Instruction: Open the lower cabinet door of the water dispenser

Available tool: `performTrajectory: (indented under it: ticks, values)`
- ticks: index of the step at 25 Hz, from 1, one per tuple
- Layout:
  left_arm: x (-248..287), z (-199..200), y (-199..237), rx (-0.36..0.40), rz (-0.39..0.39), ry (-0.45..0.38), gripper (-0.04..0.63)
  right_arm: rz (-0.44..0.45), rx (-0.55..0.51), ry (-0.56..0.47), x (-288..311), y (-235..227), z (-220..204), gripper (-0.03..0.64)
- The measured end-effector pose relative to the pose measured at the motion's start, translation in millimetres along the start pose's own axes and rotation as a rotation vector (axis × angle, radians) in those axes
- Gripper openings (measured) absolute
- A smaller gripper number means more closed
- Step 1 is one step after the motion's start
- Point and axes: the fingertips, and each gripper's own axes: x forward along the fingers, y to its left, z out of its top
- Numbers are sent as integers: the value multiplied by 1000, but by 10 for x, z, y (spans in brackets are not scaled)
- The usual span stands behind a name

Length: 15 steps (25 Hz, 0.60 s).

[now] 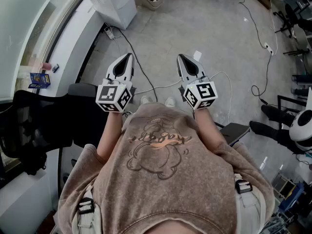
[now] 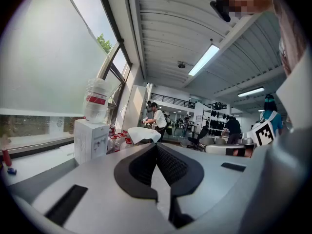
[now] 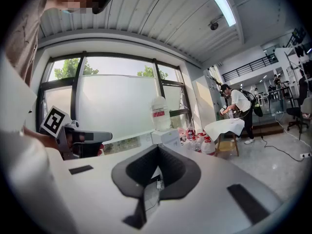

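While both are held level before the person, the left gripper (image 1: 128, 57) and right gripper (image 1: 181, 57) show fingers pressed together, empty; the water dispenser (image 1: 113, 1) stands well ahead, beside the window.

- Left gripper (image 1: 129, 56), right gripper (image 1: 180, 57): shells showing white-grey, pads showing black.
- Marker cubes (image 1: 114, 97): carrying black-and-white square patterns.
- Dispenser (image 2: 91, 139): showing plain white.
- Bottle (image 2: 96, 99) atop dispenser: looking clear, wearing red band.
- Jugs (image 3: 208, 145) right of dispenser: showing red caps.
- Floor (image 1: 204, 28) beside dispenser: showing mottled grey.
- Blind (image 3: 122, 101) behind dispenser: glowing pale white.
- Shirt (image 1: 165, 189): showing tan, bearing brown bear print.
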Motion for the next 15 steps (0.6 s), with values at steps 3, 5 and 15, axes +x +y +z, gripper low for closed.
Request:
performTrajectory:
  ticks: [3, 5, 15]
  values:
    - [0, 34, 83, 6, -2, 0, 17, 2, 24, -9, 73, 40, 5, 6]
    - [4, 47, 148, 11, -6, 3, 17, -6, 31, -8, 125, 58, -6, 6]
    - [54, 25, 578, -25, -81, 0, 17, -61, 61, -4, 402, 180, -159, 6]
